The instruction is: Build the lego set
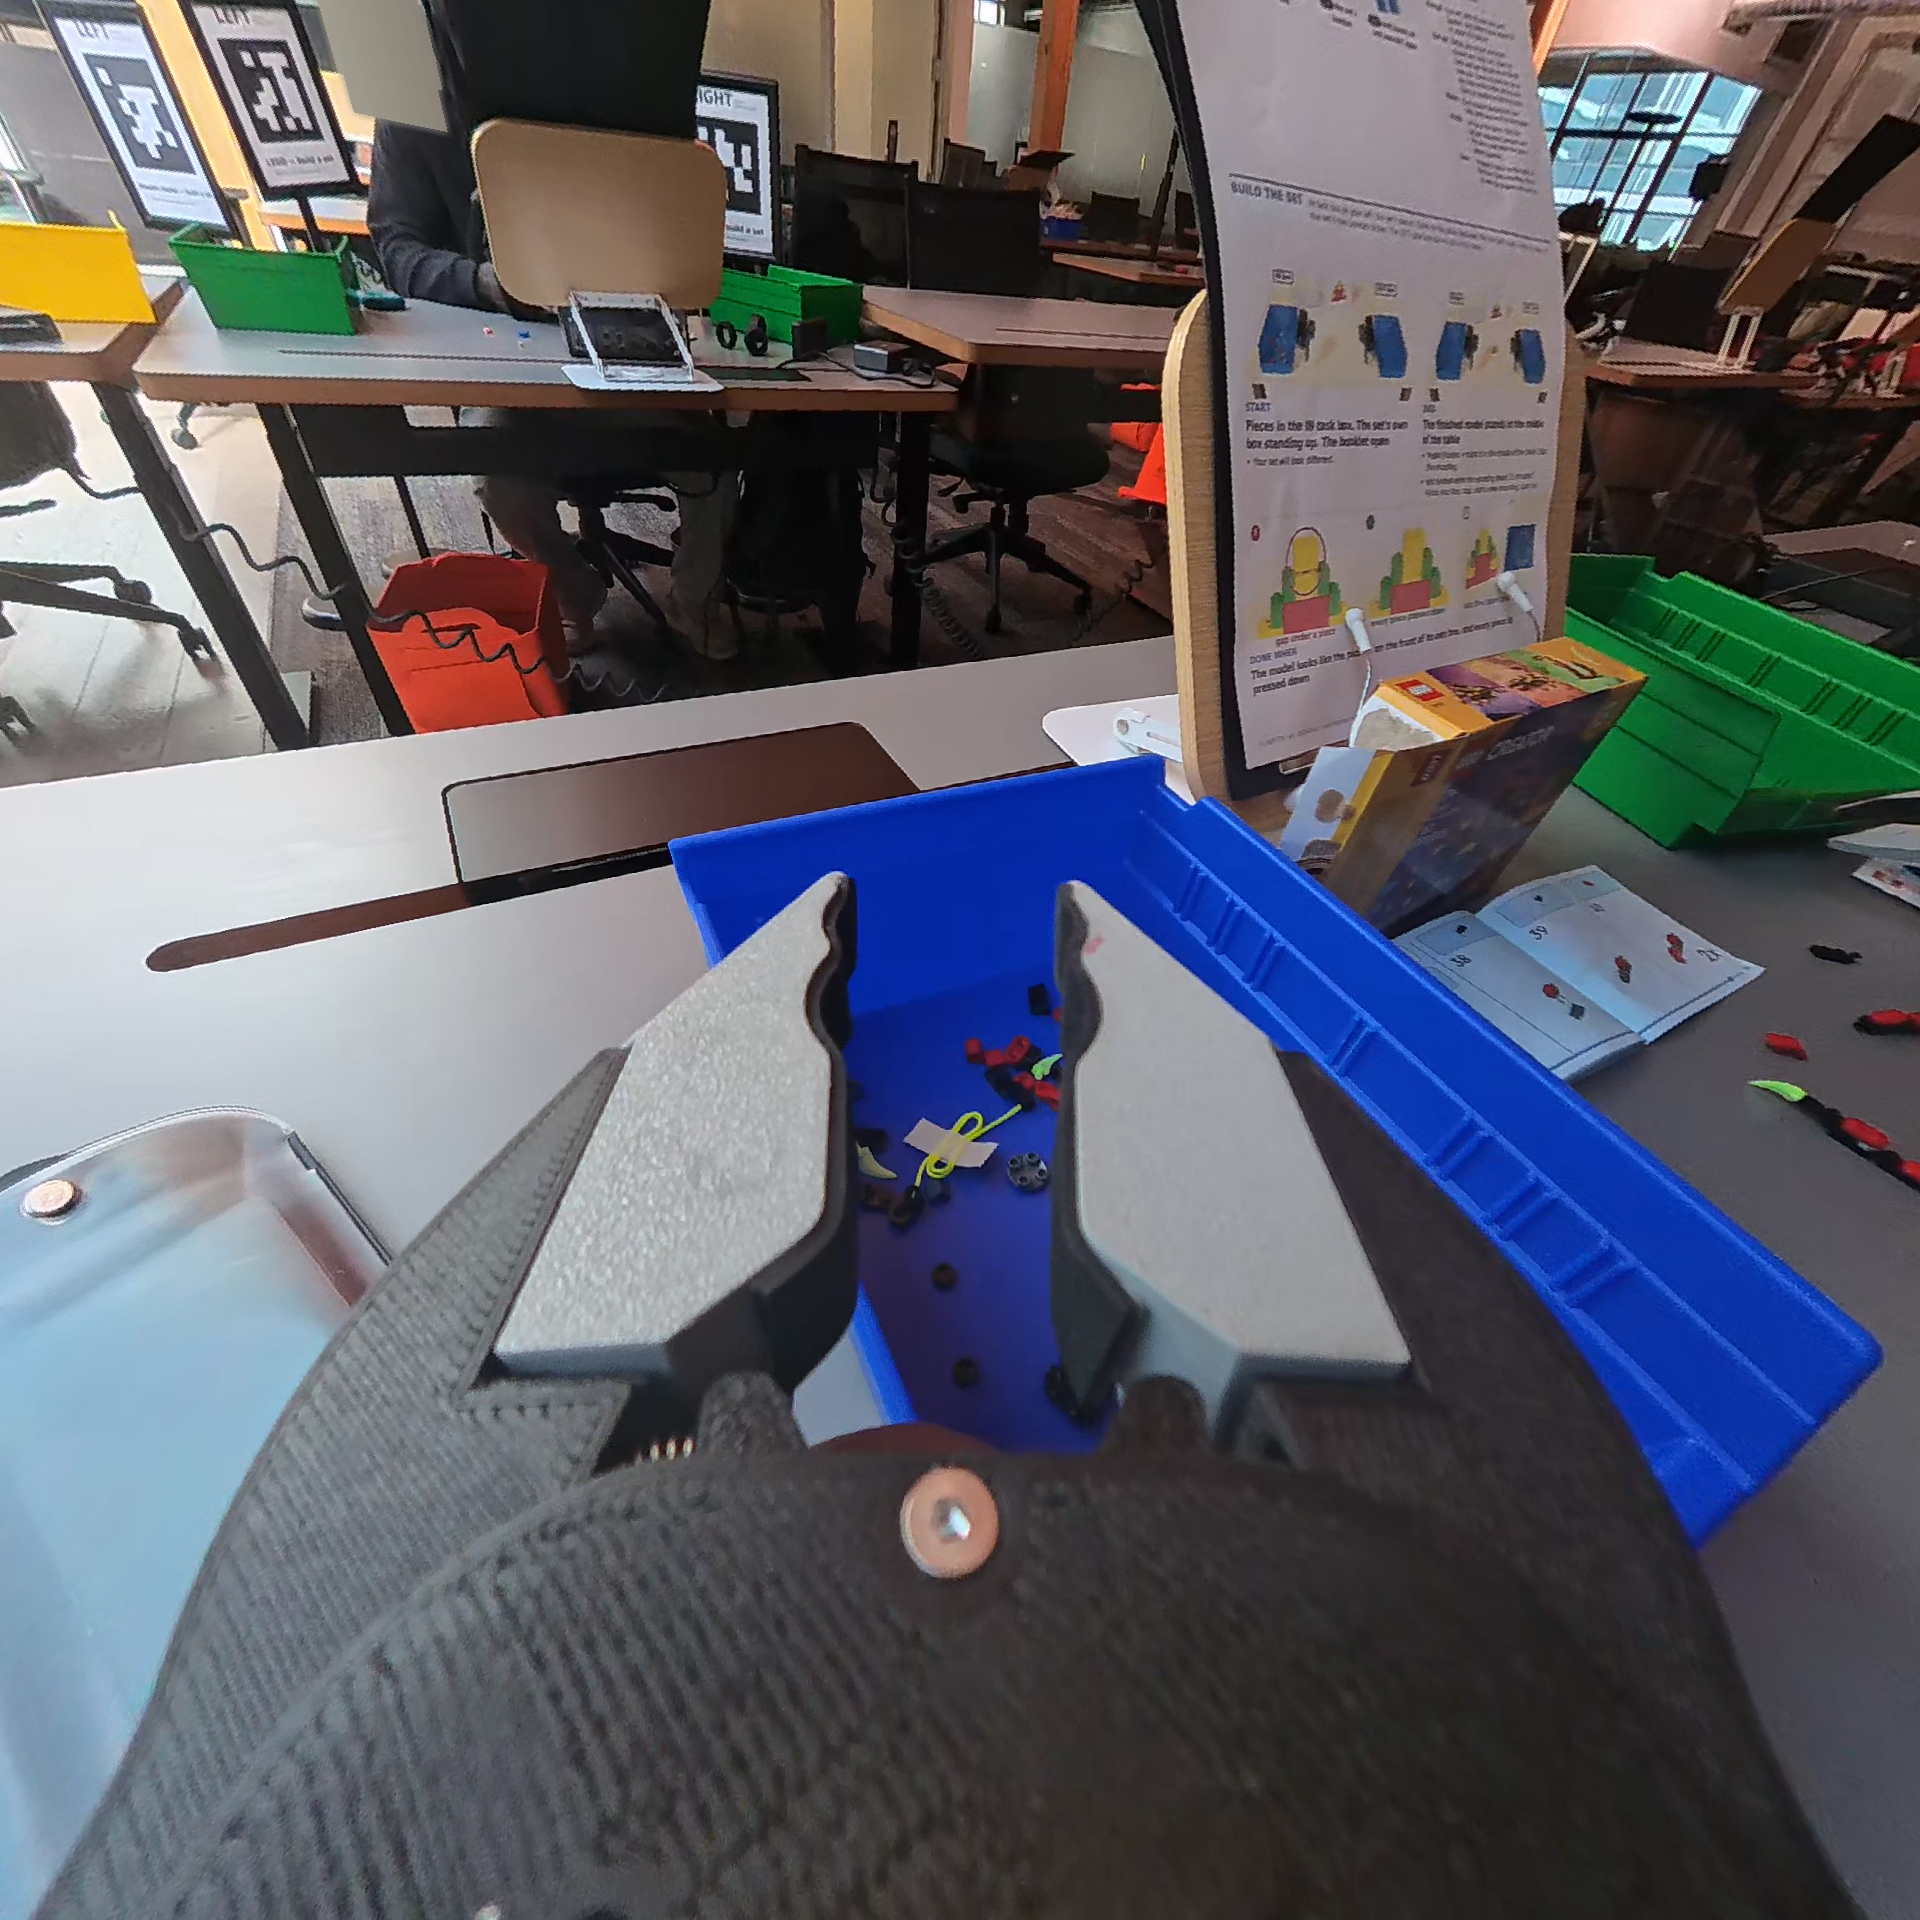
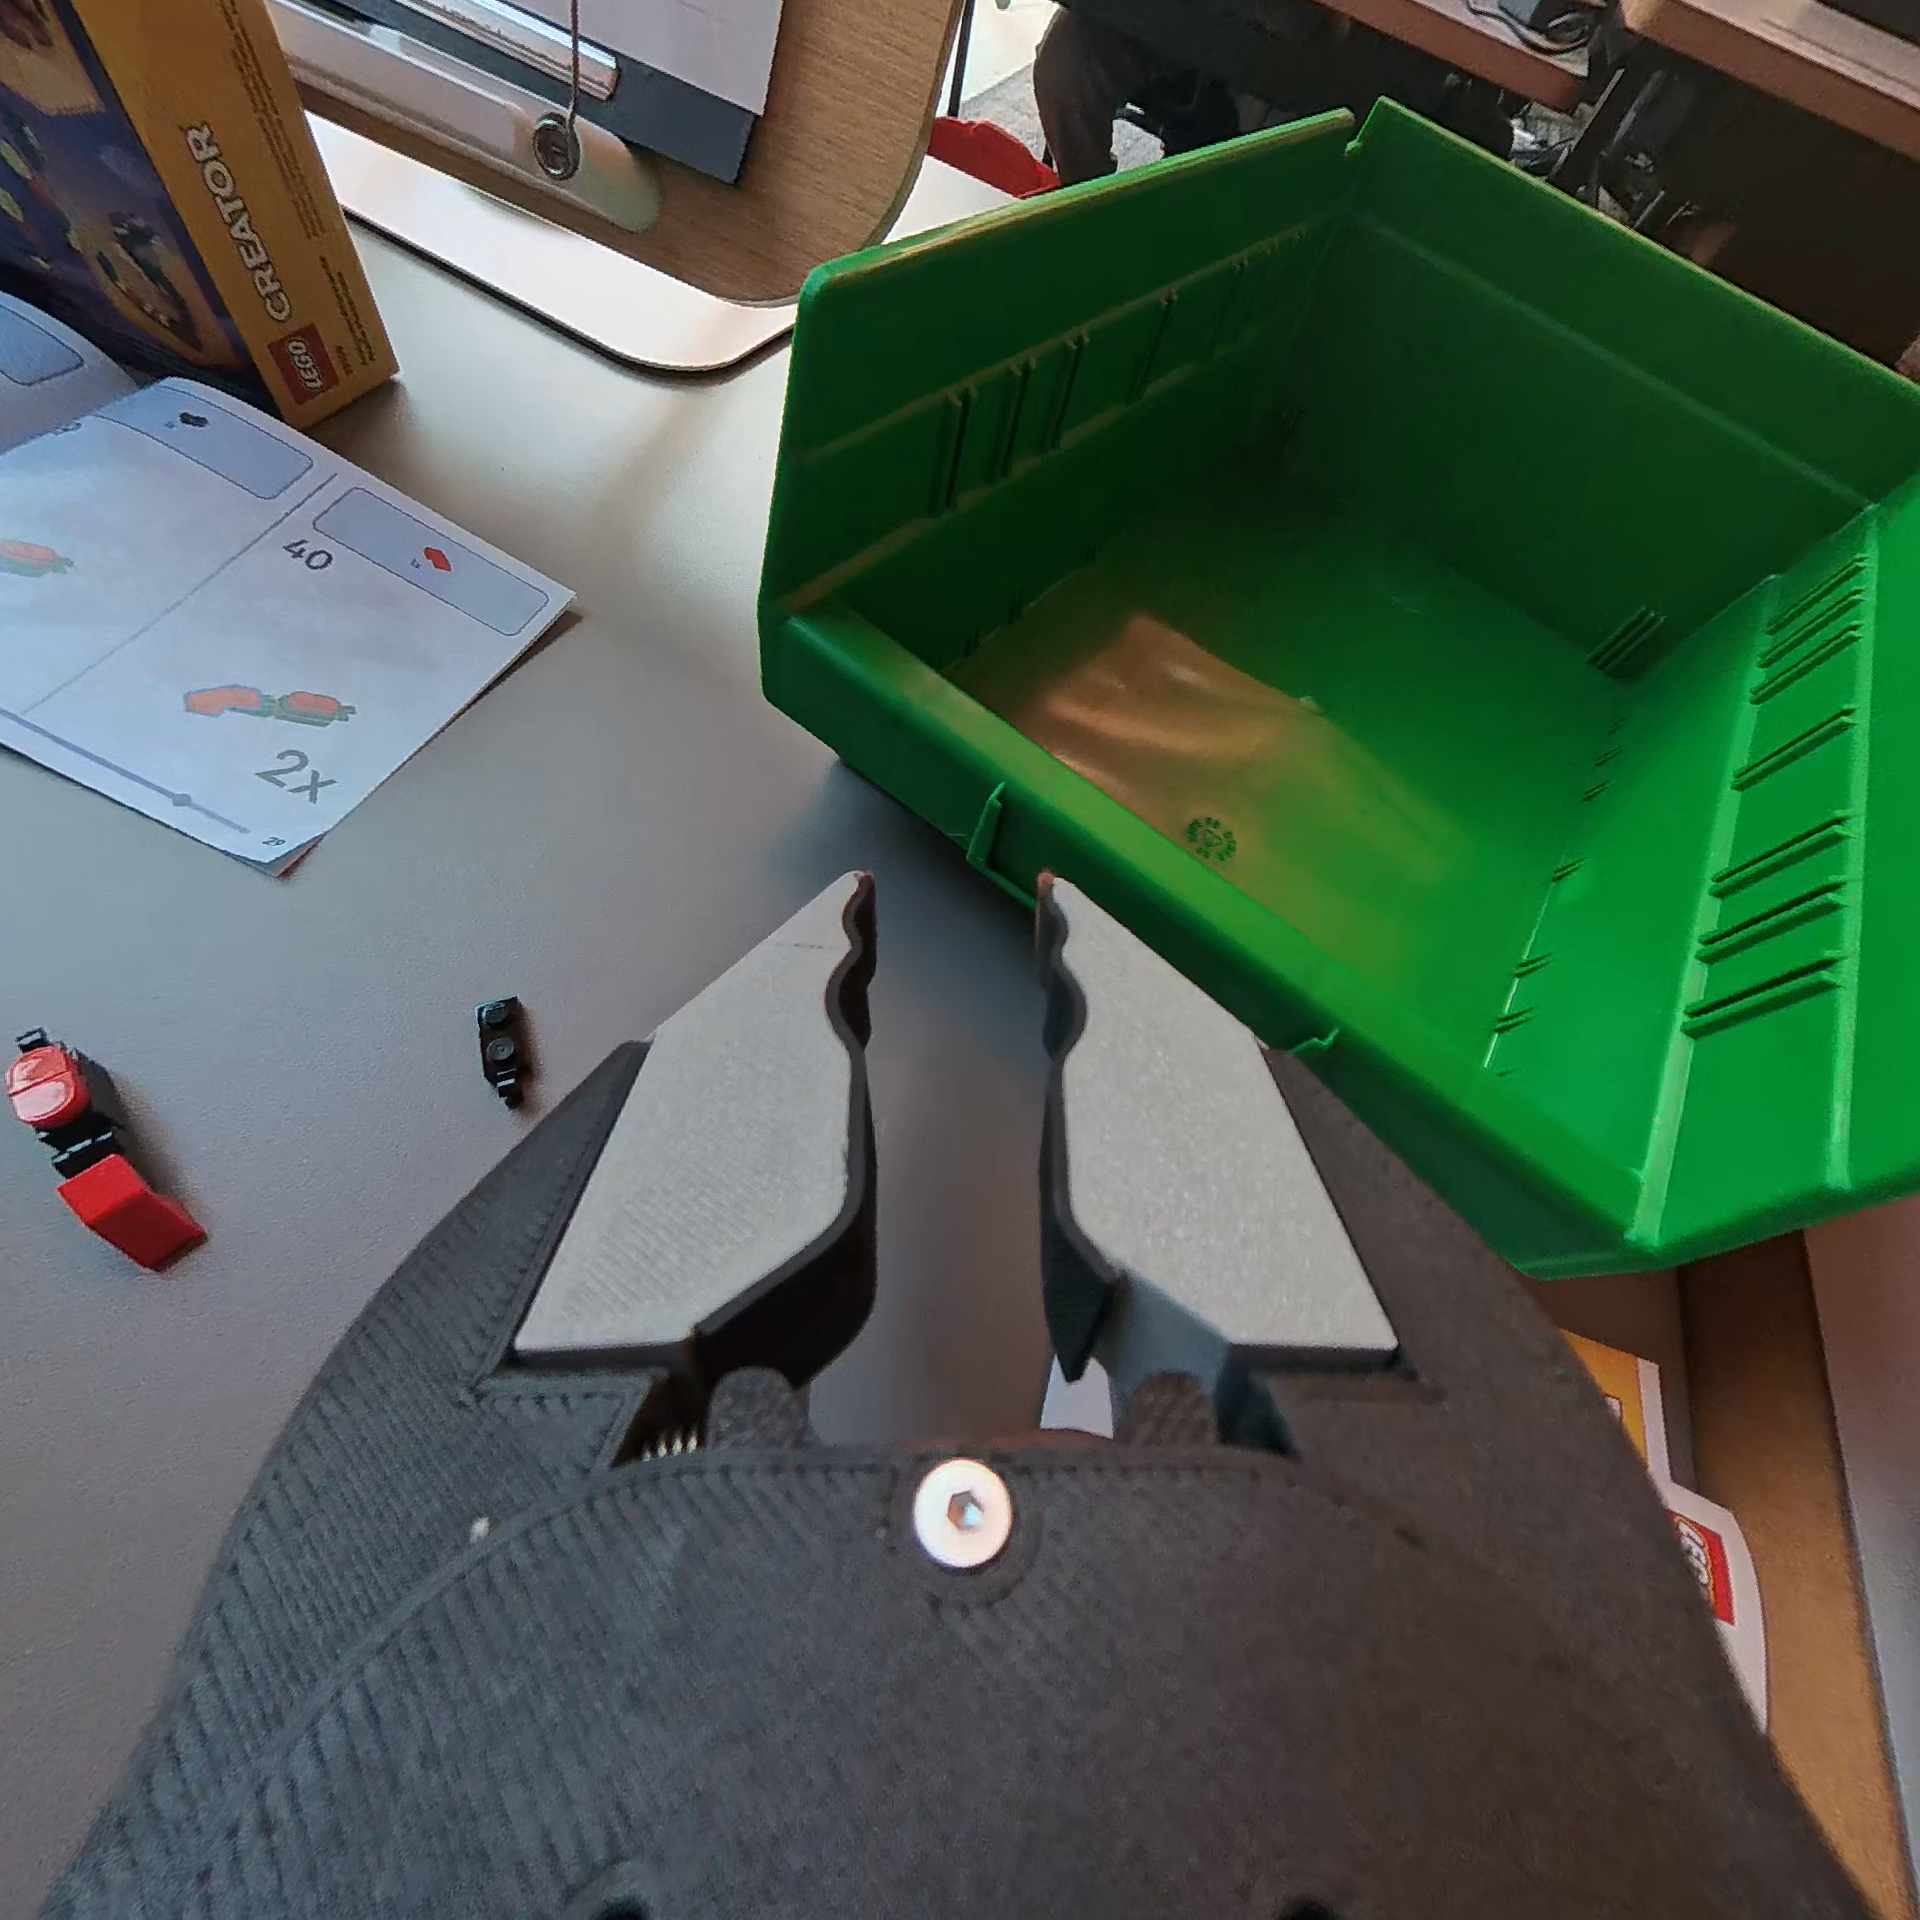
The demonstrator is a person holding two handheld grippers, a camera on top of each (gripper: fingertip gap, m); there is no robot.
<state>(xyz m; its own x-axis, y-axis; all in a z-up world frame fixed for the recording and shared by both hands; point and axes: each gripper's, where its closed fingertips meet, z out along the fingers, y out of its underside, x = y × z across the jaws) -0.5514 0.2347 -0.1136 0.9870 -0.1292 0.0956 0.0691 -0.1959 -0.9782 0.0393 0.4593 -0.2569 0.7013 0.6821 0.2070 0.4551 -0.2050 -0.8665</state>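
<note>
My left gripper [image 1: 954,896] is open and empty, held above the blue bin [image 1: 1351,1039]. The bin holds several small red, black and lime lego pieces [image 1: 997,1070] and a lime string on a paper scrap [image 1: 956,1143]. My right gripper [image 2: 954,894] is open and empty above the grey table, at the front rim of the empty green bin [image 2: 1351,623]. A small black plate [image 2: 501,1047] lies left of the right gripper. A red and black sub-assembly [image 2: 73,1132] lies further left. The open instruction booklet [image 2: 239,623] and the lego box [image 2: 208,187] are at the upper left.
A wooden stand with an instruction sheet [image 1: 1382,416] stands behind the blue bin. Loose red, black and lime pieces [image 1: 1849,1132] lie on the table right of the booklet [image 1: 1579,966]. A shiny device [image 1: 135,1351] lies at the left. Other desks and a seated person are beyond. Spacing between my two grippers at the tips: around 65 cm. The small black plate [image 2: 501,1047] is about 8 cm from my right fingertips and 60 cm from my left.
</note>
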